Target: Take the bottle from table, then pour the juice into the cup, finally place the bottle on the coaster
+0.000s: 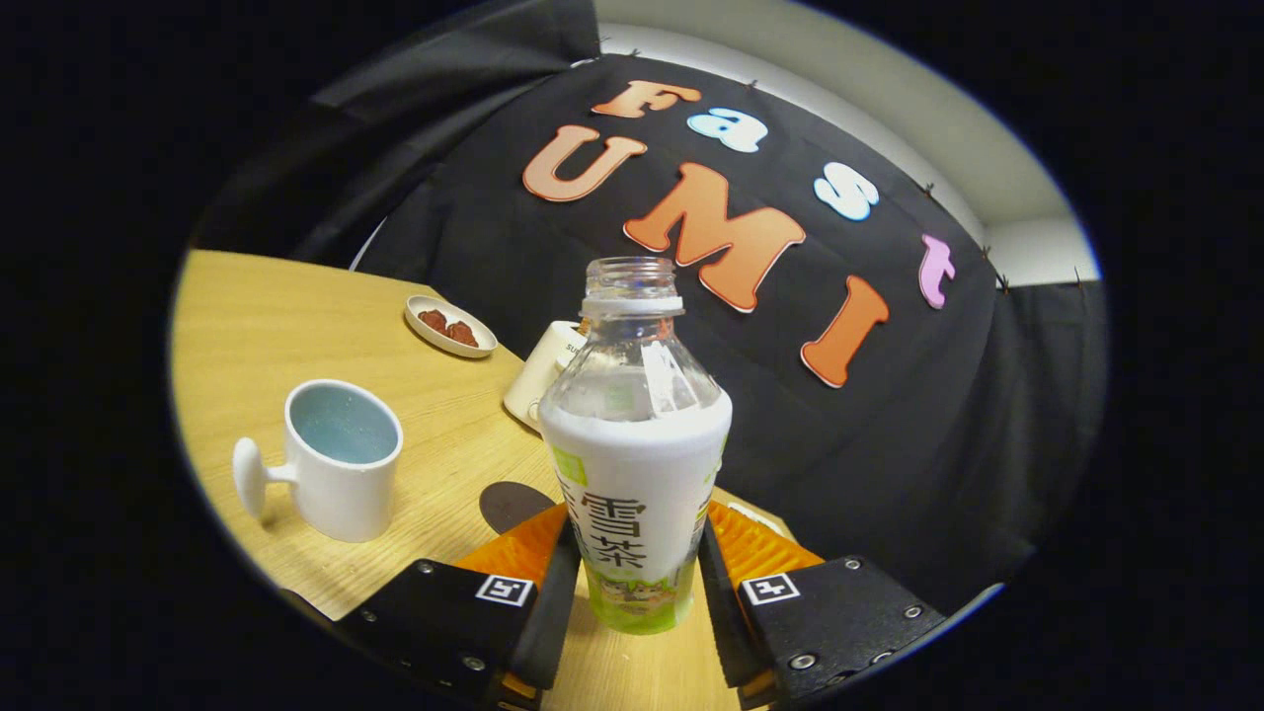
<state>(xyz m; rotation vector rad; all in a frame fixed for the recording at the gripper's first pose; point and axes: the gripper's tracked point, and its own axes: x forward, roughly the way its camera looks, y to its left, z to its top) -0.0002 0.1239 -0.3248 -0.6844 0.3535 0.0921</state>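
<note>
A clear plastic bottle with a white and green label and no cap stands upright between my fingers. My gripper is shut on it, both pads pressing the label low on its body. The white cup, pale blue inside and with a knob-like handle, stands on the wooden table to the left of the bottle, a little beyond my left finger. A dark round coaster lies on the table just ahead of the left finger, partly hidden by it. No liquid shows in the clear upper part of the bottle.
A small white dish with red pieces sits further back on the table. A cream-white container stands right behind the bottle, mostly hidden. The table's edge runs close behind the bottle to the right, against the black cloth wall.
</note>
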